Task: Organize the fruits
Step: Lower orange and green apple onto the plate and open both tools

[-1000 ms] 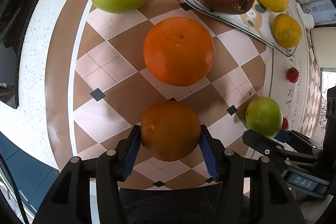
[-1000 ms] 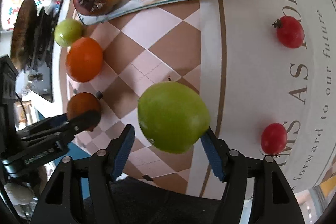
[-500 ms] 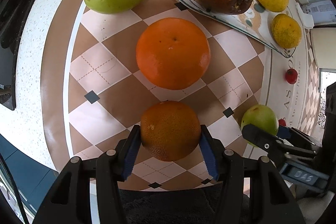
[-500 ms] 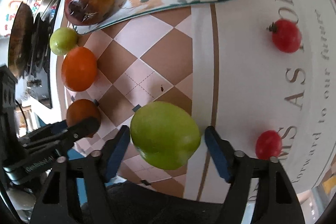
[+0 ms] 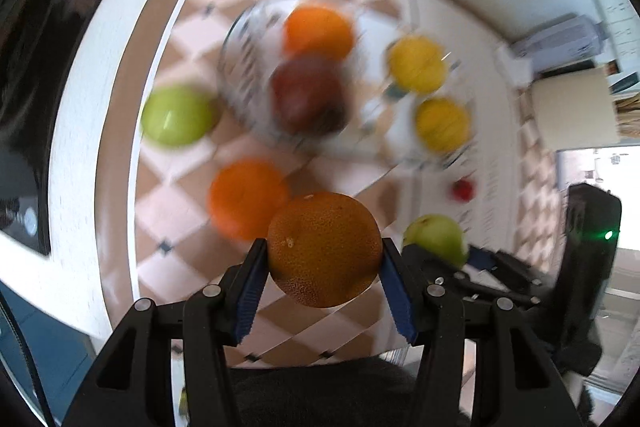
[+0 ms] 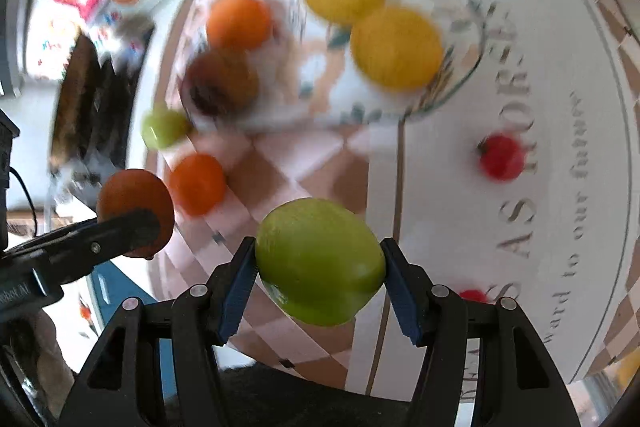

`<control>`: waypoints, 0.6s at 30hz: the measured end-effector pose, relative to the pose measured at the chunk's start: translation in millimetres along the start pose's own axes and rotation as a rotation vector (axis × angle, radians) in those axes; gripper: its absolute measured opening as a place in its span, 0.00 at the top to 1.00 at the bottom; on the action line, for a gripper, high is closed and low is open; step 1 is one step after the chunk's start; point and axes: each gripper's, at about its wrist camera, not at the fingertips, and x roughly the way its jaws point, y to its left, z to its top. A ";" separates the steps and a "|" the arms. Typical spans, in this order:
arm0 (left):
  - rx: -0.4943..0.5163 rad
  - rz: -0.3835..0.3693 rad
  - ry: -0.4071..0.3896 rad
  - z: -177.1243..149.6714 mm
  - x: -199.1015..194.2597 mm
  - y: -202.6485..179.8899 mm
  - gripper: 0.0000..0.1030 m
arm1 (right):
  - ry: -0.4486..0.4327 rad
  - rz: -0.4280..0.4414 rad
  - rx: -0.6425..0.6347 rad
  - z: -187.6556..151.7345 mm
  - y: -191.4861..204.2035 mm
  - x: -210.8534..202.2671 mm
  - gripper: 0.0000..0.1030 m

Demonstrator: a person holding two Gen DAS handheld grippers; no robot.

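Note:
My left gripper [image 5: 322, 267] is shut on a dark, rough-skinned orange [image 5: 324, 249] and holds it above the checked tablecloth. My right gripper [image 6: 318, 279] is shut on a green apple [image 6: 320, 261], also lifted off the cloth. Each gripper shows in the other's view: the green apple [image 5: 436, 239] at the right, the dark orange [image 6: 136, 207] at the left. Farther off lies a patterned plate [image 5: 240, 75] with an orange [image 5: 318, 33], a dark red fruit [image 5: 308, 95] and two yellow fruits [image 6: 396, 47]. The background is blurred.
On the cloth lie a second green apple [image 5: 178, 115] and a bright orange [image 5: 246, 197], both left of the plate. Two small red tomatoes [image 6: 500, 157] [image 6: 472, 295] sit on the white lettered band at the right. Dark kitchen gear stands at the far left.
Both grippers have risen with their fruit, and the table looks farther away. The right jaws, apart from the green apple half a second ago, now press on it. The left grip is unchanged.

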 end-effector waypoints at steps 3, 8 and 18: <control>0.028 0.002 -0.019 30.7 -4.5 -22.2 0.49 | -0.059 0.020 0.041 28.8 -13.5 -25.0 0.38; 0.060 0.026 0.022 75.1 22.8 -47.2 0.49 | -0.107 -0.014 0.102 84.0 -42.9 -37.9 0.38; 0.083 0.144 0.130 111.3 78.1 -60.5 0.49 | -0.077 -0.057 0.150 143.4 -76.3 -14.7 0.38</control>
